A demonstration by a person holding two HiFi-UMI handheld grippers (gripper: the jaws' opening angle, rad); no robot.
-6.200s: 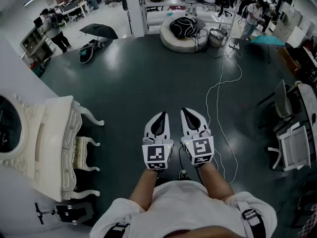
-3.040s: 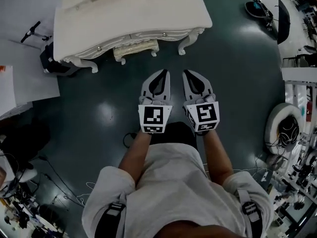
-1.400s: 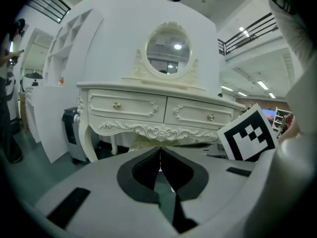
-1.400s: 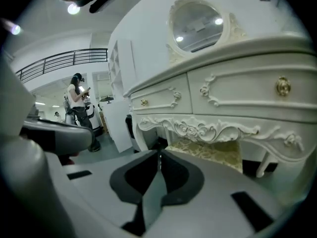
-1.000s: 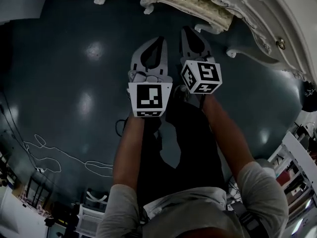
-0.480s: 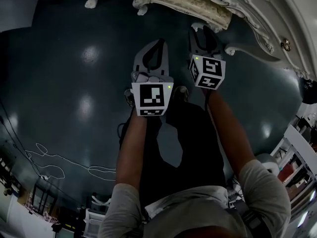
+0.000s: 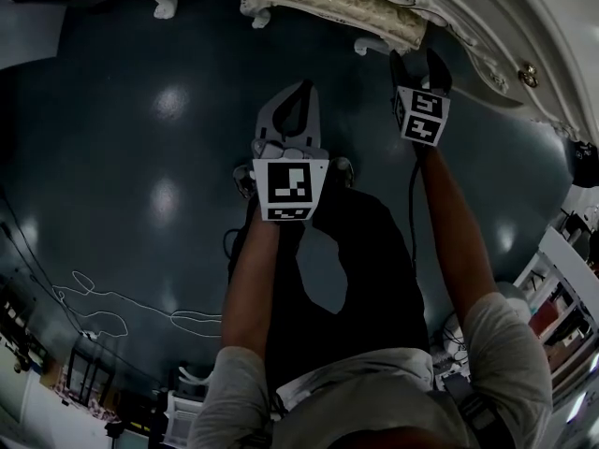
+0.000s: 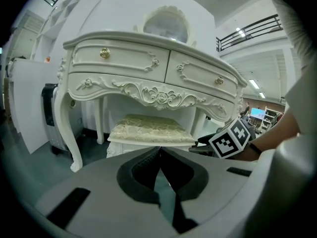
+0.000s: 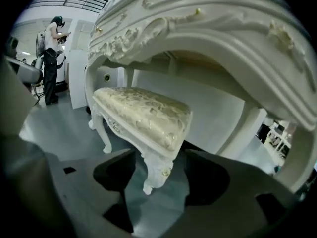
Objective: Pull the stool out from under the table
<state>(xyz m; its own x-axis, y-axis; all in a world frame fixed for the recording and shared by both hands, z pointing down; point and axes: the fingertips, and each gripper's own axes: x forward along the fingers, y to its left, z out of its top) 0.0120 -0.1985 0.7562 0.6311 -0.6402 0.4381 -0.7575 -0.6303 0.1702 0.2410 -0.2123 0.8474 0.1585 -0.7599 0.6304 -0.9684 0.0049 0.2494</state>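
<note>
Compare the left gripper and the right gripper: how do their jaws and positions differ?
The left gripper is shut and empty. The right gripper has just been opening its jaws, with a corner leg of the stool between them, ungripped. The left gripper hangs back from the stool, while the right gripper is close at it, by the table. Both point toward the stool.

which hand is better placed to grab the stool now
Right. The right claw, whose jaws have just been opening, stands open with the corner leg of the stool between them, not yet gripped. The left claw is shut and hangs back over the floor.
</note>
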